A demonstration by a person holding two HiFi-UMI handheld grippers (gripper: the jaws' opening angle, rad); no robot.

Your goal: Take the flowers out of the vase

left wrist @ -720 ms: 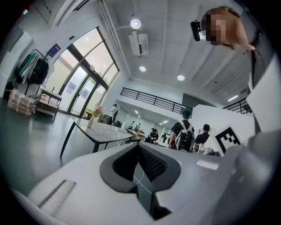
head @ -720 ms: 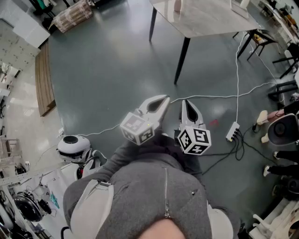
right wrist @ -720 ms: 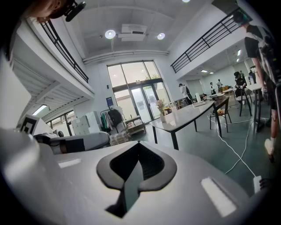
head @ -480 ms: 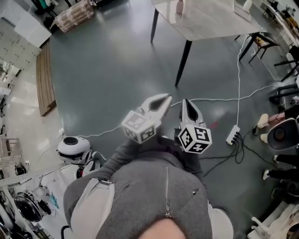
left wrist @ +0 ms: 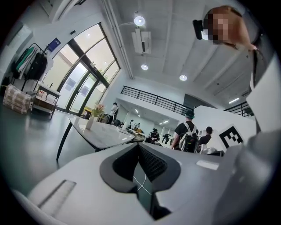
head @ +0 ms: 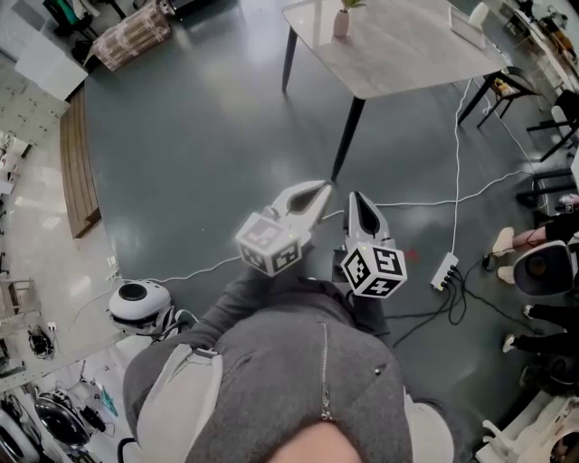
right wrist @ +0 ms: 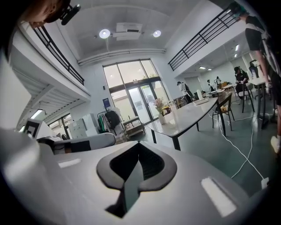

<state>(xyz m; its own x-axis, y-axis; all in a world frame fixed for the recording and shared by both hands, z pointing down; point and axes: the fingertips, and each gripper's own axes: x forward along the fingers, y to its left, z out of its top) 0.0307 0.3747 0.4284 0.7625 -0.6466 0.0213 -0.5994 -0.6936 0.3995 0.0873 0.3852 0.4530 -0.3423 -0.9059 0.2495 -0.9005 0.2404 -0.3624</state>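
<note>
A small pale vase (head: 341, 23) with pink flowers (right wrist: 158, 104) stands on a light table (head: 398, 45) far ahead; the same vase (left wrist: 89, 122) is small in the left gripper view. My left gripper (head: 317, 192) and right gripper (head: 356, 201) hang side by side over the grey floor, close to my chest and well short of the table. Both are shut with nothing between their jaws.
White cables (head: 457, 145) and a power strip (head: 445, 262) lie on the floor at the right. A round white device (head: 136, 303) sits at the lower left. Chairs (head: 507, 77) stand by the table's right end. People stand in the background (left wrist: 189, 136).
The view has moved forward a little: the table sits lower in the frame and the vase has come into sight. Both grippers keep their places relative to my body.
</note>
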